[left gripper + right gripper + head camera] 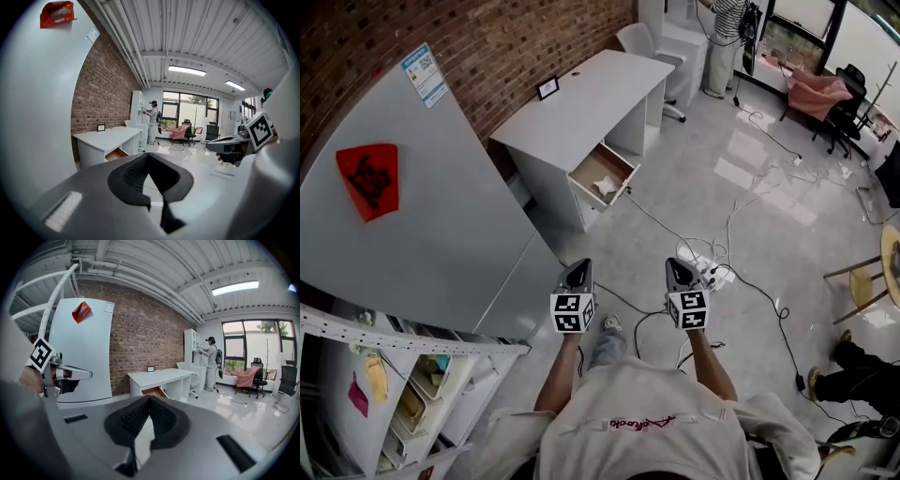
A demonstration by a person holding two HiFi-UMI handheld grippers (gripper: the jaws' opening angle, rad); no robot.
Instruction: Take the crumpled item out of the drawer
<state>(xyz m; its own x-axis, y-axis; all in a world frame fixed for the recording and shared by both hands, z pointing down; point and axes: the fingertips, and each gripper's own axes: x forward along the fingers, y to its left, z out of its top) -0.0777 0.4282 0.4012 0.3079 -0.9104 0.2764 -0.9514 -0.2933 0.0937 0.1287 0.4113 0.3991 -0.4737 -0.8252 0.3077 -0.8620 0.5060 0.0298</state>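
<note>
A white desk [581, 94] stands by the brick wall, its wooden drawer [602, 176] pulled open. A crumpled white item [606, 186] lies inside the drawer. Both grippers are held well short of the desk, above the floor. My left gripper [577, 274] and right gripper [680, 272] point toward the desk, each with its jaws together and nothing between them. The left gripper view shows its jaw tips [149, 154] meeting, with the open drawer [115, 153] far off. The right gripper's tips [149, 397] also meet, the drawer [152, 391] just beyond.
A tall grey cabinet [412, 225] with a red sticker stands at left, a white rack [384, 375] below it. Cables and a power strip [712, 270] lie on the floor ahead. A person [727, 28] stands far back; another person's legs [853, 370] show at right.
</note>
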